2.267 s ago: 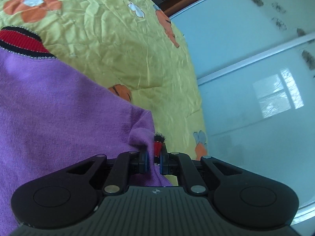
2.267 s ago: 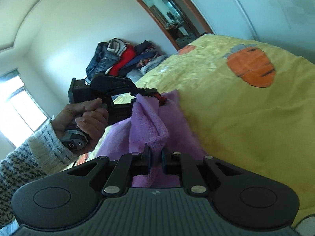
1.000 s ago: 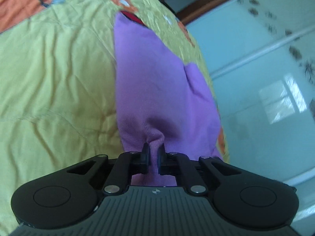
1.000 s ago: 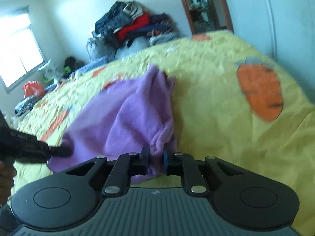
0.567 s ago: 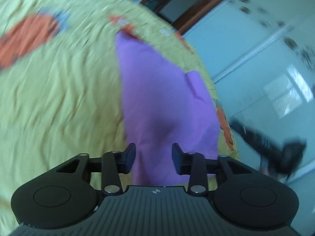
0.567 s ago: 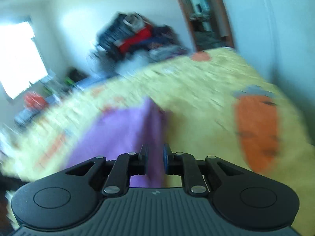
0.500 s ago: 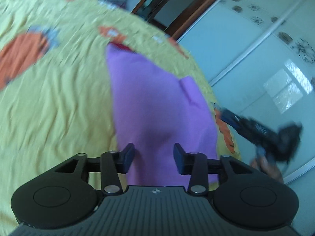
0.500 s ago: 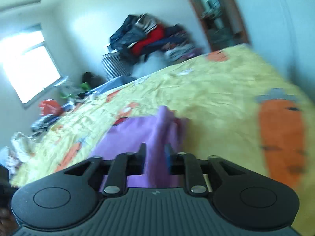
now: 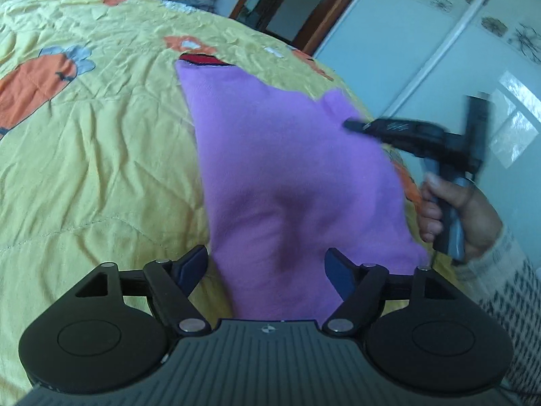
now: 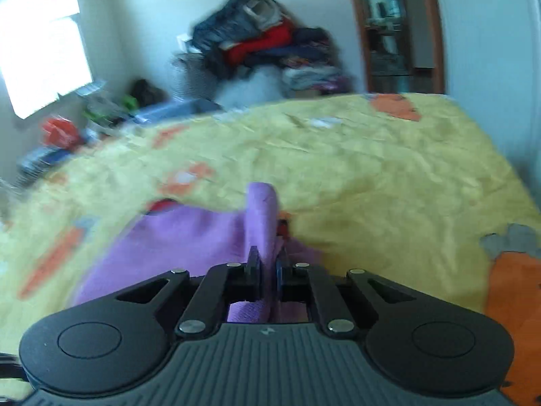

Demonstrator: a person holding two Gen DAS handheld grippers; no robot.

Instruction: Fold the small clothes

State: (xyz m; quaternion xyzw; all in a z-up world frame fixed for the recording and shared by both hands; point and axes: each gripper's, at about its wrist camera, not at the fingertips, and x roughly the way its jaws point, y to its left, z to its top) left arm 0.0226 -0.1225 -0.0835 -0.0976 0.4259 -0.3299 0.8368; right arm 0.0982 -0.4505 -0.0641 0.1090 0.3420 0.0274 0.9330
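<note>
- Wide apart stood the jaws of your left gripper (image 9: 267, 268); they had just been opening, and the soft purple knit garment (image 9: 270, 155) lay under and between the blue pads without either pad pressing on it.
- Your right gripper (image 10: 268, 267) had its jaws nearly together, having just been closing, and they pinched an upright fold of that purple knit between them.
- You had the purple garment spread on the wrinkled yellow quilted bedspread with orange carrot prints (image 9: 94, 142), its length running away from your left gripper.
- At the garment's far end a red collar with dark trim (image 9: 203, 60) showed, lying flat on the bedspread.
- In the left wrist view your right gripper reached in from the right, its black tip at the garment's right edge near a small raised flap.
- Your right hand (image 9: 453, 209) wrapped around that gripper's handle, with a white sleeve with dark flecks (image 9: 507, 270) below it.
- Beyond the bed, the right wrist view showed a blurred heap of dark and red clothes (image 10: 260, 44) against the wall, a bright window (image 10: 44, 50) to the left and a brown-framed doorway (image 10: 402, 30) to the right.
- Pale sliding wardrobe doors (image 9: 439, 34) stood just past the bed's right side.
</note>
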